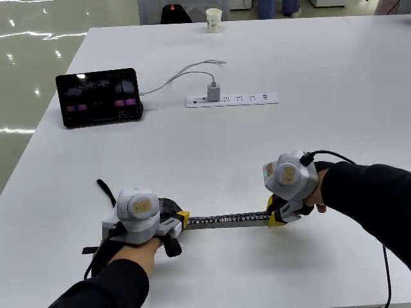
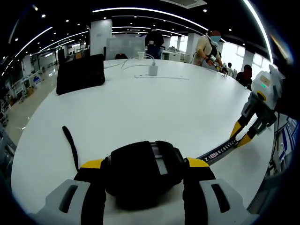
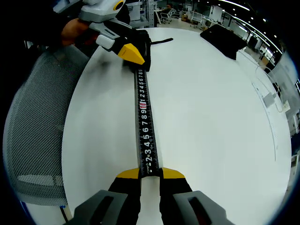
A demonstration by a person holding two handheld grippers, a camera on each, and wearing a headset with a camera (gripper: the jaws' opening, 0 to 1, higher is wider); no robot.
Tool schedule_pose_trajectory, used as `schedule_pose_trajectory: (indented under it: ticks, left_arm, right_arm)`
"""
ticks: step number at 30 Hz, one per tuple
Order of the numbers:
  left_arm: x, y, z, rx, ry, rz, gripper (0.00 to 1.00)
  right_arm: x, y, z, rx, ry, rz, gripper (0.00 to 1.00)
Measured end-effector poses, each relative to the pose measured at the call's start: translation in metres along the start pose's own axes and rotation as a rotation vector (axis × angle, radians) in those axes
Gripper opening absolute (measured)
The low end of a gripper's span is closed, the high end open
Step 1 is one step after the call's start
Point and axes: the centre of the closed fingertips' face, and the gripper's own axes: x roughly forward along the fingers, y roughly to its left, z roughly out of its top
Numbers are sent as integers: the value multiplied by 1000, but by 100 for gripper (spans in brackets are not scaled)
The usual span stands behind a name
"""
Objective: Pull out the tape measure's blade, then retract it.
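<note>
Tape measure with its blade drawn out across a white table (image 1: pixel 192 154). The case (image 1: pixel 168 208) is black, rounded and compact. It sits on the table between the yellow-tipped jaws of the left tool (image 1: pixel 178 231), which are clamped on its two sides. In the left gripper view the case (image 2: pixel 140 173) fills the space between the jaws of that tool (image 2: pixel 145 164).

A black wrist strap (image 1: pixel 104 191) trails from the far-left side of the case and lies loose on the table.

The blade (image 1: pixel 228 219) leaves the case on the person's right and runs straight and low over the table. It is dark, with white numerals and one red-marked figure partway along (image 3: pixel 143 122). Its free end, well apart from the case, is pinched between the closed jaws of the right tool (image 1: pixel 275 215). The right gripper view shows these jaws (image 3: pixel 150 174) drawn together on the blade's tip.

Beyond the case, toward the far side of the table, lie a power strip (image 1: pixel 231 99) with a charger (image 1: pixel 213 92) plugged in, and a dark tablet (image 1: pixel 99 97). A paper cup (image 1: pixel 214 19) stands farther off.
</note>
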Motion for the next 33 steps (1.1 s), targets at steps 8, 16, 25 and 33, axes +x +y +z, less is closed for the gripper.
schedule_pose_trajectory:
  ticks: [8,16,25,33]
  left_arm:
    - [0,0,-1,-1,8,-4,61]
    - [0,0,-1,-1,9,-3,61]
    - [1,1,-1,-2,11,-4,61]
    - [1,1,-2,-3,11,-3,61]
  right_arm:
    - [2,0,4,-8,6,-2,11]
    - [4,0,7,3,0,-5,11]
    - [6,-1,13,9,-5,-2,11]
    - [7,1,16,9,-14,-9,11]
